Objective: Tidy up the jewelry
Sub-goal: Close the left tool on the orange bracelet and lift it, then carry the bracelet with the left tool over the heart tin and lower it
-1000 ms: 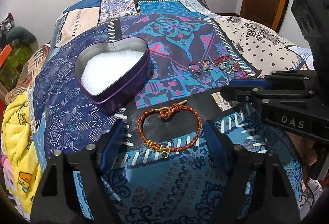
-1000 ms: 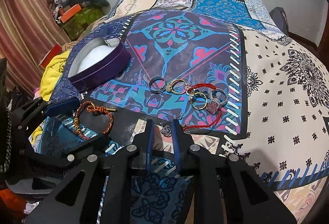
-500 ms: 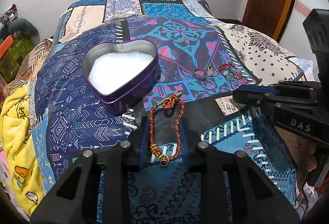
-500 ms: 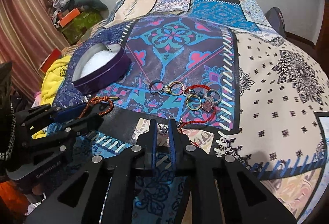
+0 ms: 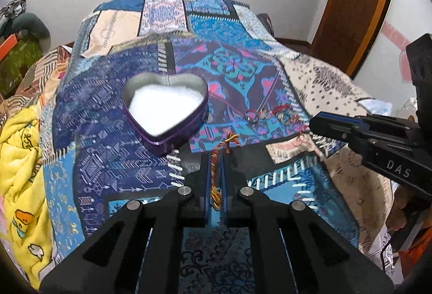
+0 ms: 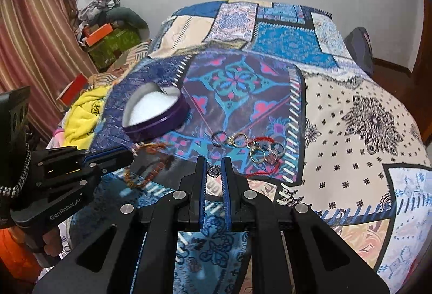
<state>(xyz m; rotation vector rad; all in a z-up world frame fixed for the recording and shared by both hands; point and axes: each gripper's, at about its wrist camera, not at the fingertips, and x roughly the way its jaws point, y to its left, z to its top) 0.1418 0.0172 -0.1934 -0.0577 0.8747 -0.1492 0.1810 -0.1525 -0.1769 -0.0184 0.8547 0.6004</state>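
1. Bed cover (image 6: 351, 110): we list first a patchwork spread in blue, purple, teal and cream that fills both views and bears everything else.
2. Yellow blanket (image 5: 19, 148): we find it bunched at the bed's left edge.
3. Heart-shaped tin (image 5: 166, 111): purple walls, lid off, white padding inside. We place it on the dark blue patch, well apart from the rings and just beyond the bracelet's far end.
4. Left gripper (image 5: 216, 159): we record that its jaws have just been closing and now stand pinched together on the bracelet, whose cord runs up the narrow slot between the blue pads.
5. Right gripper (image 6: 214, 163): we see its jaws nearly together, with a narrow gap between them. A small silver pendant (image 6: 214, 171) sits at the tips; the red cord (image 6: 263, 171) trails from it to the right. We cannot tell from the pictures alone whether the pads actually press on the pendant.
6. Bracelet (image 5: 216, 175): red and gold braided cord, squeezed into a long thin loop. Its knotted end (image 5: 229, 141) sticks out past the left fingertips, close to the tin's near wall; in the right wrist view it is blurred.
7. Rings (image 6: 243, 142): we note a loose cluster of silver and gold rings on the teal and pink patch, tangled with the red cord, just beyond the right gripper's tips. Their number is hard to settle.
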